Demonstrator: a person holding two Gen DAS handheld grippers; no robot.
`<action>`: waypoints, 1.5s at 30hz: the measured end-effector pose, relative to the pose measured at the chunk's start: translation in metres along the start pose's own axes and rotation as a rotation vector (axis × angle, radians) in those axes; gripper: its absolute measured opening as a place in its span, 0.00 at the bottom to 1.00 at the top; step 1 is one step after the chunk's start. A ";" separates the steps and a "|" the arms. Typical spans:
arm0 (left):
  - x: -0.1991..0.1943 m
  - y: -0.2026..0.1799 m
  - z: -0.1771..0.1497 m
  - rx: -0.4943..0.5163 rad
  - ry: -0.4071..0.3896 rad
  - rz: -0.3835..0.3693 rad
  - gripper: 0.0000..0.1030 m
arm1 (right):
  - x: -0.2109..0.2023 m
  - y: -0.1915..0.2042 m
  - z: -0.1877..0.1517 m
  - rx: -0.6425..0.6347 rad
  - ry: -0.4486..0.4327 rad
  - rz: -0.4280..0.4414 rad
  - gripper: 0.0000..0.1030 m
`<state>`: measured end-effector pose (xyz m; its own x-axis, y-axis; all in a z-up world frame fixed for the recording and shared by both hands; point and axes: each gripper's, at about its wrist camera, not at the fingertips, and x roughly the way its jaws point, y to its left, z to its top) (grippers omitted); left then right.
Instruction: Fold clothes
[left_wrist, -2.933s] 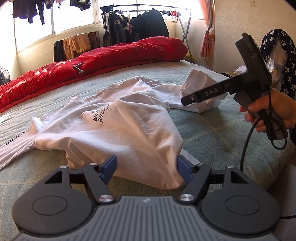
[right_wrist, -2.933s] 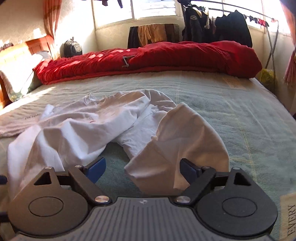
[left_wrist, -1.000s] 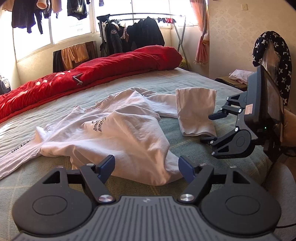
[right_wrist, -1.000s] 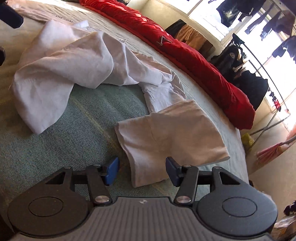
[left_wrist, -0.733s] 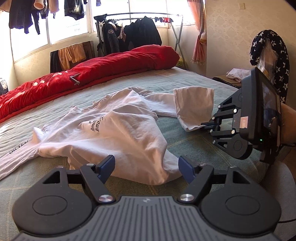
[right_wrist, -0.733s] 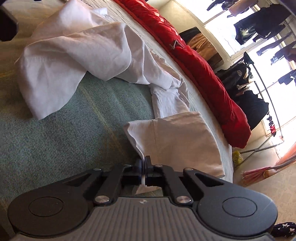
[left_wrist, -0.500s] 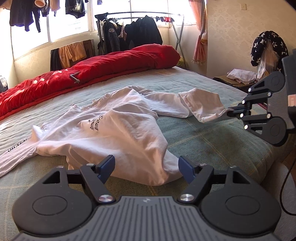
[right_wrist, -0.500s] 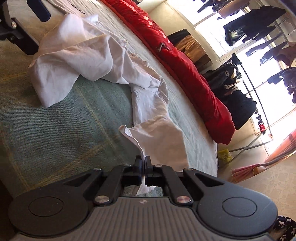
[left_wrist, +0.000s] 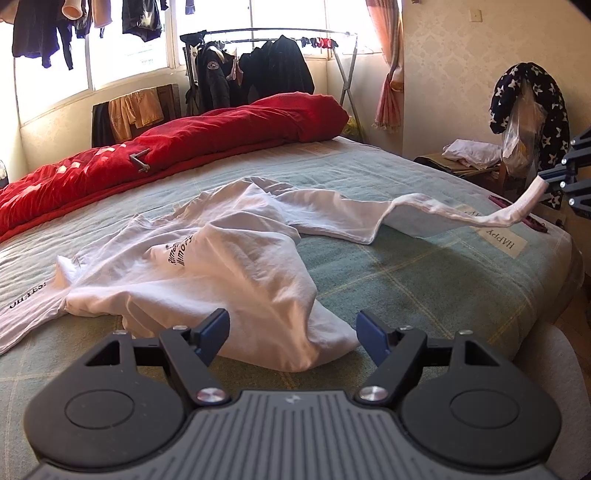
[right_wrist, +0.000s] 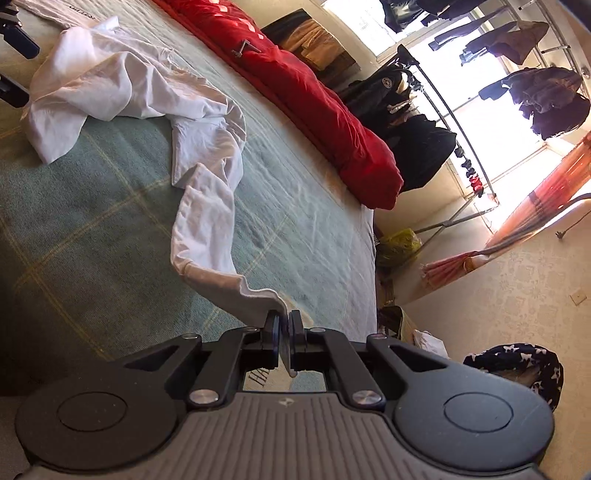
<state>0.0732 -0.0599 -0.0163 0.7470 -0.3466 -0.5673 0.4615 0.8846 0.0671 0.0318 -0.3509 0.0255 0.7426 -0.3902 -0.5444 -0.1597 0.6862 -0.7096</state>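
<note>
Sleeve (left_wrist: 458, 216) of the white long-sleeve shirt (left_wrist: 229, 266) is stretched out toward the bed's right edge, its cuff clamped in our right gripper (right_wrist: 283, 330), jaws together on the fabric. In the left wrist view we see that gripper (left_wrist: 550, 181) at the far right edge, cuff lifted off the bed, sleeve sagging back down to the blanket.

Shirt body lies crumpled on the green plaid blanket (left_wrist: 424, 280), black print partly showing on the chest, other sleeve trailing off to the left. Our left gripper (left_wrist: 291, 332) is spread wide, blue pads (left_wrist: 216, 328) either side of the nearest shirt fold, nothing between them touching. It hangs just above the near edge of the bed.

Red duvet (left_wrist: 177, 147) is bunched along the far side of the bed, well apart from the shirt. Behind it we see a clothes rack (left_wrist: 273, 62) with dark jackets by the window. A star-print cloth (left_wrist: 532, 96) hangs on the right near the wall.
</note>
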 end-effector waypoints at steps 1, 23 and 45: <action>0.000 0.000 0.000 -0.002 0.000 -0.002 0.74 | -0.001 -0.002 -0.003 -0.003 0.009 -0.008 0.10; 0.013 0.033 0.026 -0.222 0.020 -0.182 0.83 | 0.138 -0.058 0.042 0.614 -0.096 0.489 0.22; 0.064 0.114 0.038 -0.264 0.008 -0.091 0.94 | 0.363 -0.063 0.239 0.712 -0.121 0.859 0.49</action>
<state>0.1920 0.0069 -0.0136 0.7041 -0.4266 -0.5677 0.3847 0.9011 -0.2000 0.4669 -0.3888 -0.0210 0.6291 0.4171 -0.6559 -0.2697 0.9085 0.3191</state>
